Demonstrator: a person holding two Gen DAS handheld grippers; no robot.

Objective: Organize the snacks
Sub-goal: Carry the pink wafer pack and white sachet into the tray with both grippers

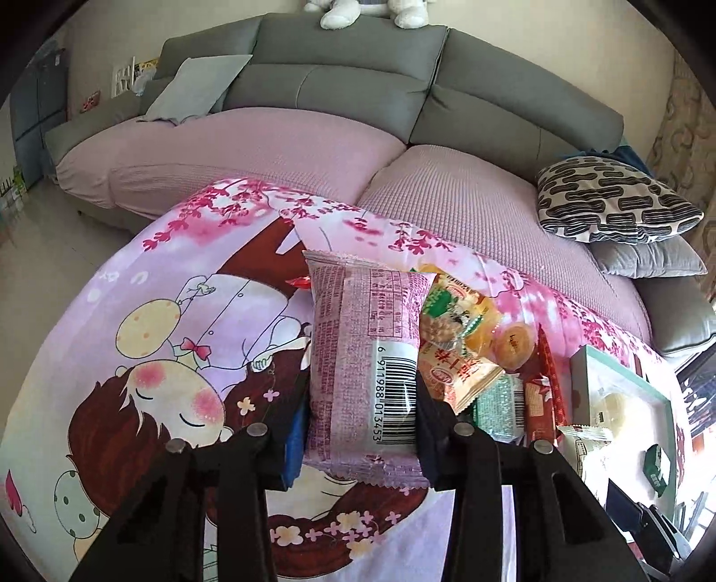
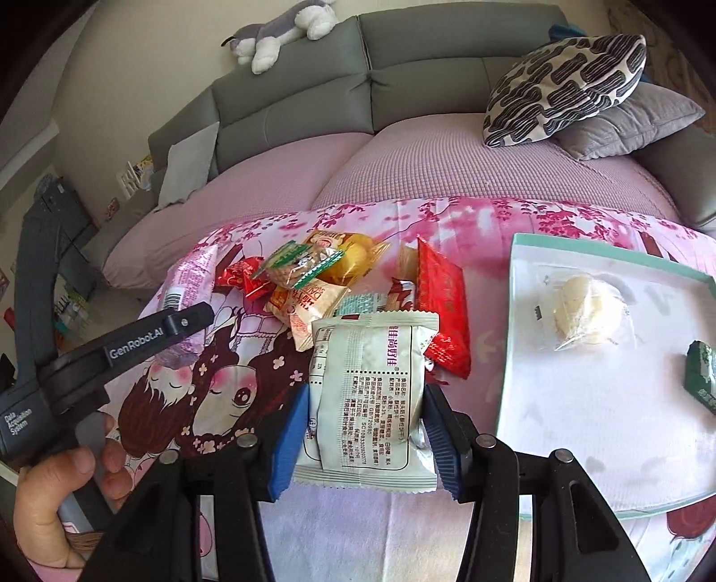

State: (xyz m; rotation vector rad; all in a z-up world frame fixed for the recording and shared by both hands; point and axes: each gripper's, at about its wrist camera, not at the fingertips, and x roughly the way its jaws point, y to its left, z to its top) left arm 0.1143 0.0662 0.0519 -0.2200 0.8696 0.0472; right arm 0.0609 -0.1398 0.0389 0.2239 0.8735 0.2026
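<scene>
My left gripper (image 1: 362, 394) is shut on a pink snack packet (image 1: 362, 340) with a barcode, held above the cartoon-print cloth; it also shows in the right wrist view (image 2: 188, 286). My right gripper (image 2: 364, 412) is shut on a white snack packet (image 2: 371, 385) with printed text, just left of the tray. A pile of loose snacks (image 2: 313, 277) lies on the cloth behind it, with a red packet (image 2: 441, 304) beside it. The white tray with a teal rim (image 2: 581, 425) on the right holds a pale round pastry (image 2: 586, 309) and a dark green packet (image 2: 702, 376).
The pink cartoon cloth (image 1: 156, 358) covers the table. A grey sofa with a pink cover (image 1: 313, 147) stands behind it, with a patterned cushion (image 2: 564, 85) and a plush toy (image 2: 277, 36). The person's hand (image 2: 58, 488) holds the left gripper's handle.
</scene>
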